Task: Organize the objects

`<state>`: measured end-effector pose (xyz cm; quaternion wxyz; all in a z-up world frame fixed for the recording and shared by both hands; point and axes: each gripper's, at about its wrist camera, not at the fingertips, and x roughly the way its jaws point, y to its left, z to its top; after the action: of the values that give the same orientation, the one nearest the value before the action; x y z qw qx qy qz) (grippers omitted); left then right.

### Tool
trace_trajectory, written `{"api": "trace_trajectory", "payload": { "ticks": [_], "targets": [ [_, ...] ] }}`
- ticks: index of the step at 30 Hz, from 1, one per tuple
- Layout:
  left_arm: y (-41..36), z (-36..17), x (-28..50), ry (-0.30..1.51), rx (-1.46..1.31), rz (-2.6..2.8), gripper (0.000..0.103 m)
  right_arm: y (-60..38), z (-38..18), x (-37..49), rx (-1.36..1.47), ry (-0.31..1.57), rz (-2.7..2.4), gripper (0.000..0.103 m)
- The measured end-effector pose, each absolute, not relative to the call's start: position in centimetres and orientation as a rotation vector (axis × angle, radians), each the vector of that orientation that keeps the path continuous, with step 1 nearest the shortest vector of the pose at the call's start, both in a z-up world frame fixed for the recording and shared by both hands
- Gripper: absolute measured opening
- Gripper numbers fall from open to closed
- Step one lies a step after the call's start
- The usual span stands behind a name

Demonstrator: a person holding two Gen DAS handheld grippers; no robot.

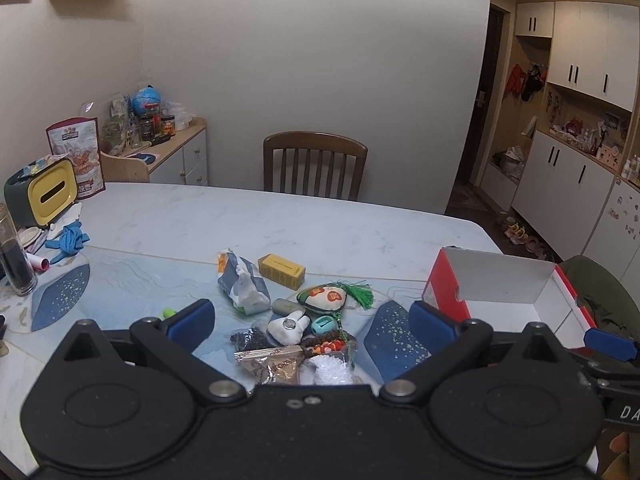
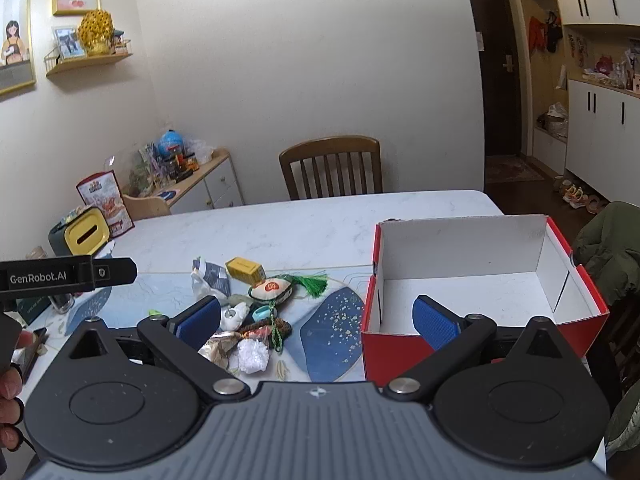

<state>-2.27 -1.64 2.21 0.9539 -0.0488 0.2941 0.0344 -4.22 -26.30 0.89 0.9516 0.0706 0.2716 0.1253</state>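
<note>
Just ahead of the left gripper, whose blue pads are standing wide apart and gripping nothing, a small heap of clutter is lying on the pale table. The heap is sitting between and slightly beyond the parted pads: a yellow box at the far side, a crumpled grey-and-white packet beside it, an embroidered pouch with a green tassel to the right, and nearer, a white plush toy, a teal ring, a brown snack wrapper and a white beaded lump crowding together. The right gripper is likewise hanging open and empty, its left pad hovering near the heap and its right pad showing in front of the red-and-white cardboard box. That box is standing open on the table, to the right of the heap and apart from it, with nothing visible inside. A wooden chair is standing at the table's far edge.
</note>
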Motion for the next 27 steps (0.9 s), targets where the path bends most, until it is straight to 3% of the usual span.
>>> {"api": "trace_trajectory", "payload": {
  "ticks": [19,27],
  "targets": [
    [4.1,-0.1,0.6,0.667,-0.144,0.031,0.103,-20.4,-0.3,-0.5,0.085,0.622,0.292,0.103],
    [9.0,-4.1,4.1,0.718,-0.111,0.041,0.102,-16.4,-3.1,3.1,0.046,0.719,0.305,0.103]
  ]
}}
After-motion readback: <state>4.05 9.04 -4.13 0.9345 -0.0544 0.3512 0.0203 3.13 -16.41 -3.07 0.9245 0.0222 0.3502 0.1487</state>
